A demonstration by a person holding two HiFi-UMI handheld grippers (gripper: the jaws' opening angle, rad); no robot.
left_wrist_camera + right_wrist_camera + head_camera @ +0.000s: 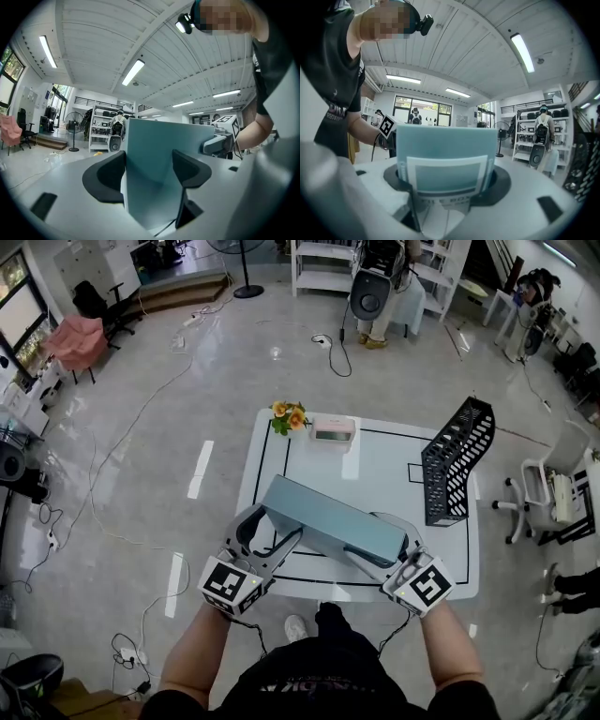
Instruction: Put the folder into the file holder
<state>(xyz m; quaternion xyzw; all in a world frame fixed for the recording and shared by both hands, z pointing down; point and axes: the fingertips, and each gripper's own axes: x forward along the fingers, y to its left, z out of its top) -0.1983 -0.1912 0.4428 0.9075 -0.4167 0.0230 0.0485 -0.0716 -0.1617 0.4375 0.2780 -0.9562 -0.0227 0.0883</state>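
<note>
A long teal folder [333,521] hangs tilted over the near half of the white table [375,460], held at both ends. My left gripper [274,526] grips its left end; in the left gripper view the folder [159,168] stands upright between the two black pads [105,176], which press on its sides. My right gripper [394,554] is shut on the right end. There the labelled spine [445,159] fills the gap between the jaws. The black mesh file holder [457,460] stands upright at the table's right edge, well apart from the folder.
Orange flowers [289,416] and a small pink-and-white box [333,429] sit at the table's far edge. A white chair [548,488] stands right of the table. Cables lie on the floor to the left, and shelves line the far wall.
</note>
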